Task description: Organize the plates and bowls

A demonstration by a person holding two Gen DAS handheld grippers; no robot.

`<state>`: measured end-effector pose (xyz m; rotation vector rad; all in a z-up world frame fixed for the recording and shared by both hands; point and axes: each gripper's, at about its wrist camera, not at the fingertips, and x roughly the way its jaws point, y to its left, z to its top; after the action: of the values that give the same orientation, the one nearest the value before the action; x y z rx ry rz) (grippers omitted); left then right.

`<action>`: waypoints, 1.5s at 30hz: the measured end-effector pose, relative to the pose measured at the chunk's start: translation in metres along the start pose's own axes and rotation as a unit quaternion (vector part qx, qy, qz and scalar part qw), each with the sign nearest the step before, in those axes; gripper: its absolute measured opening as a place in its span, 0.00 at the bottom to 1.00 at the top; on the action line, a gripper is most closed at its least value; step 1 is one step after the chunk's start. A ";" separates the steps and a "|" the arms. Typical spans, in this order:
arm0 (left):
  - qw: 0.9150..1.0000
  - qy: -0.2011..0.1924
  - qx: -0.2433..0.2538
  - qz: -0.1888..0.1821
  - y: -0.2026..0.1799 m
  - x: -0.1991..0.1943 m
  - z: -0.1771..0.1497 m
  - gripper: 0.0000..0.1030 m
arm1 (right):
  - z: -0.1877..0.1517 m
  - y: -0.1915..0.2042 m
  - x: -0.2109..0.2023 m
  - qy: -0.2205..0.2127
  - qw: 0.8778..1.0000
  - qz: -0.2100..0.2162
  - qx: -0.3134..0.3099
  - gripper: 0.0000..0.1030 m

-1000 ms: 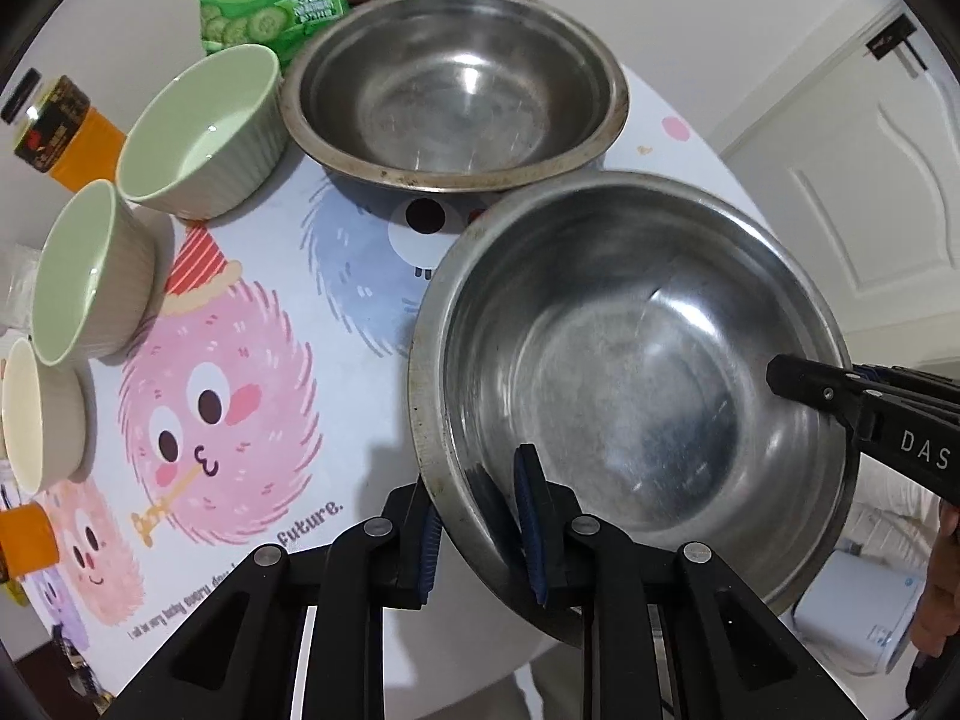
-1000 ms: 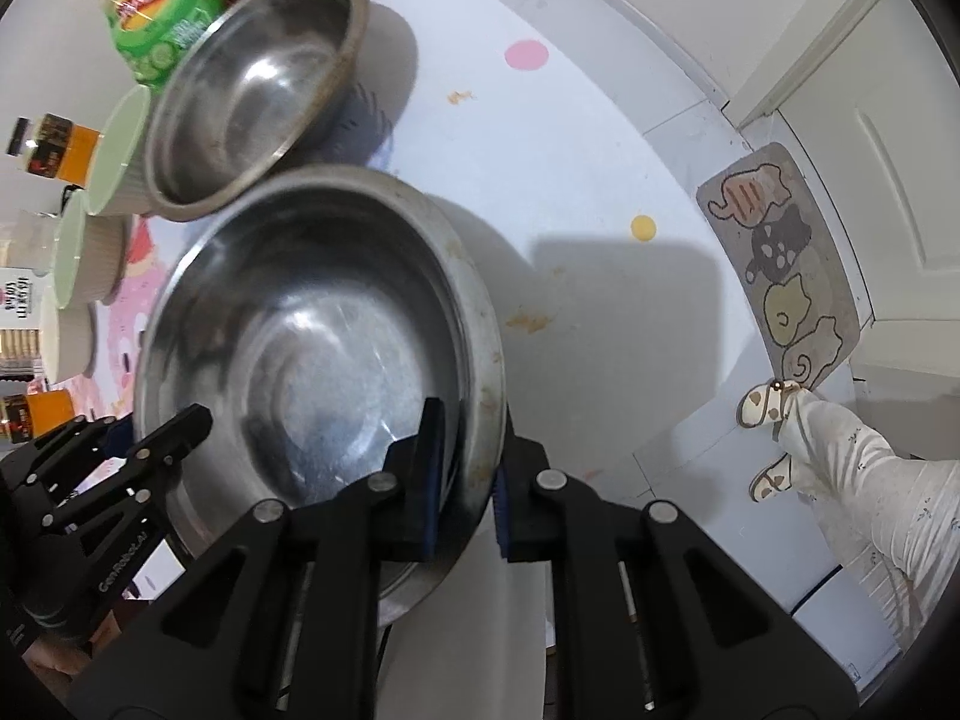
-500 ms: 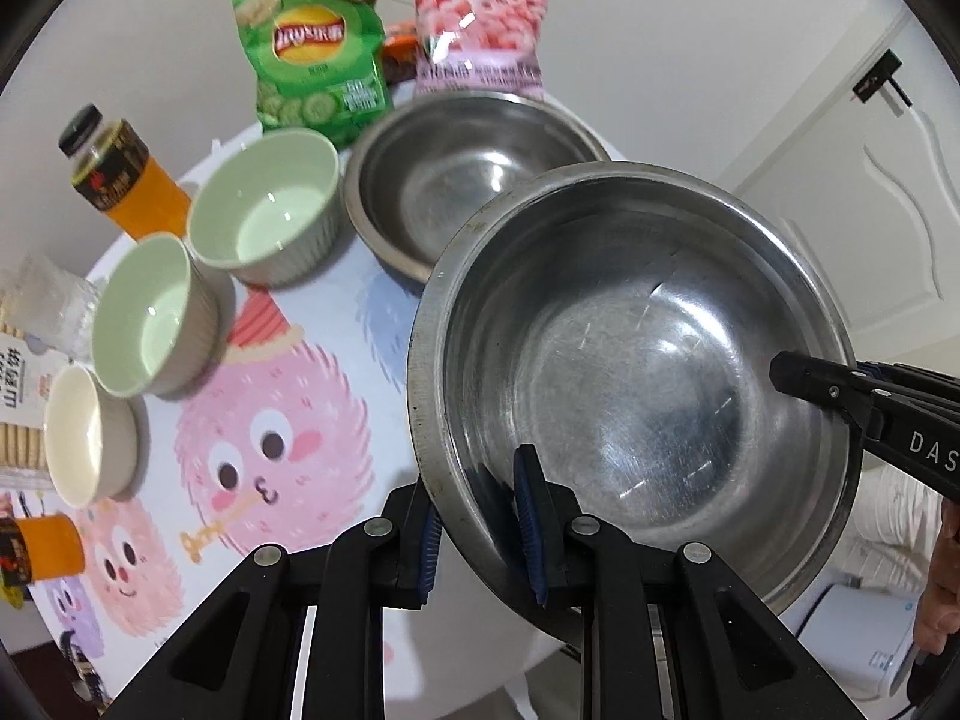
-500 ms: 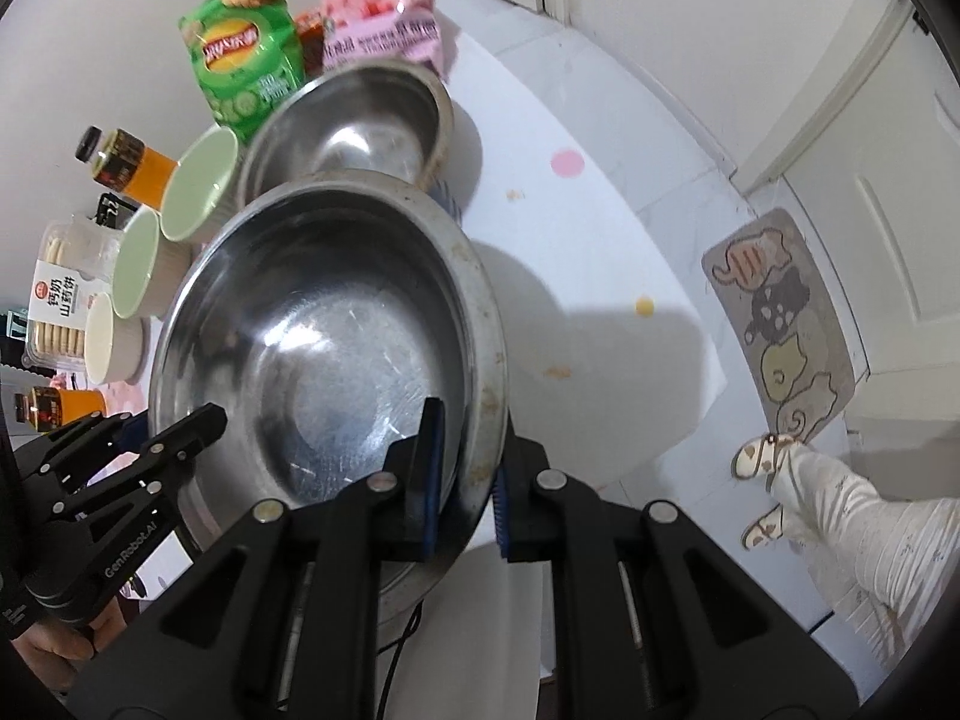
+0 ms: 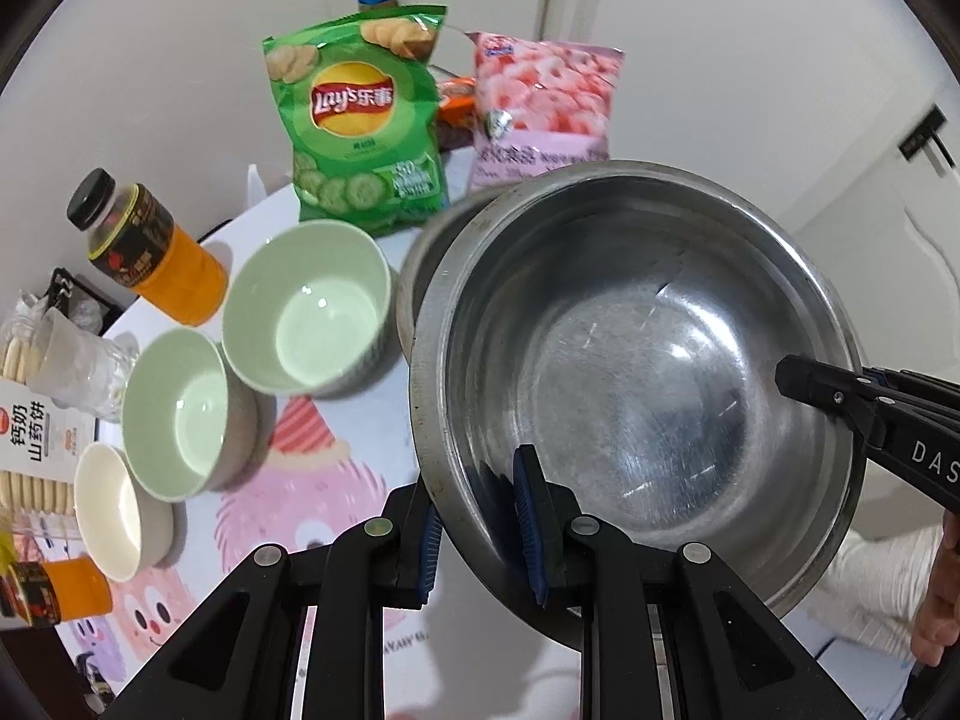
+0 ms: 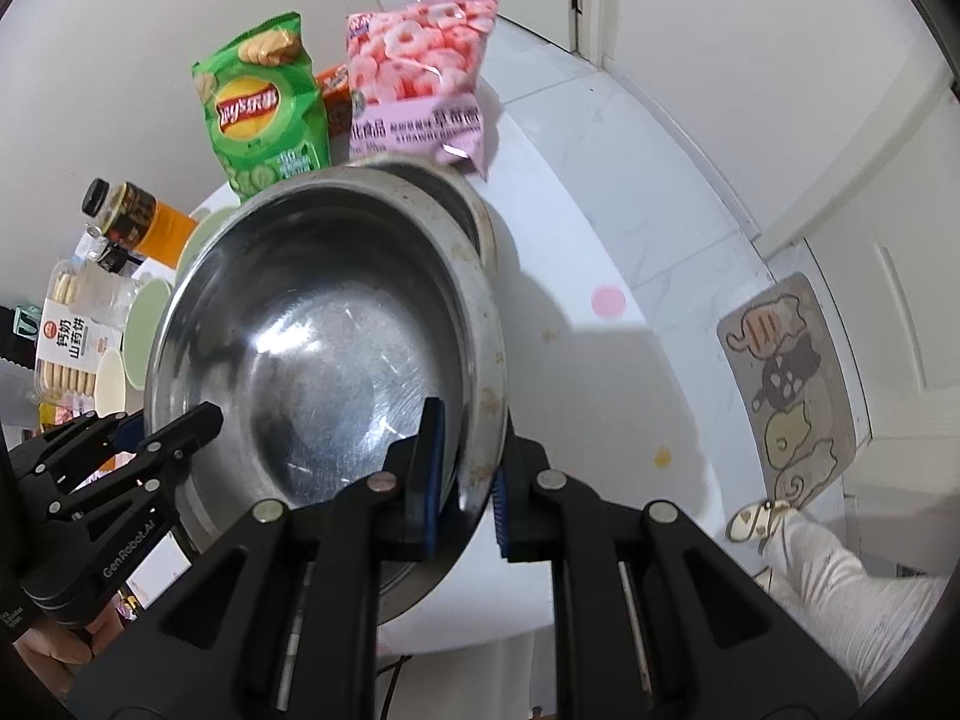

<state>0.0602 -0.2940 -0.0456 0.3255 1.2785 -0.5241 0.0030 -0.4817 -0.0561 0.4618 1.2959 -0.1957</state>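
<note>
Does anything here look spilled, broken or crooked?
Nothing spilled or broken. The big steel bowl is tilted in the air, its rim pinched by the left gripper and right gripper, above a second steel bowl.

Round white table (image 6: 576,252) w/ cartoon mat (image 5: 324,480). On it: 2 green bowls (image 5: 306,306), white bowl (image 5: 111,510), steel bowl (image 5: 420,264), 2 orange bottles (image 5: 144,246). Chips bag (image 5: 360,120), pink snack bag (image 5: 540,102), biscuit pack (image 5: 30,432) at far/left edge.
</note>
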 end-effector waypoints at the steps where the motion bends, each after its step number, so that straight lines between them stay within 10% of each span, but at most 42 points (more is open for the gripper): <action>1: 1.000 -0.001 -0.005 0.002 0.001 0.003 0.005 0.21 | 0.008 0.000 0.003 0.000 1.000 0.002 -0.005 0.15; 15: 0.997 -0.007 -0.061 0.038 0.013 0.047 0.043 0.22 | 0.070 -0.002 0.055 0.025 0.997 0.025 -0.065 0.16; 45: 0.993 0.024 -0.089 0.068 0.005 0.082 0.046 0.22 | 0.078 -0.015 0.090 0.059 0.994 0.034 -0.087 0.16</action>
<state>0.1166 -0.3292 -0.1121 0.2742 1.3292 -0.2861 0.0903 -0.5183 -0.1298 0.3718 1.3975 0.0024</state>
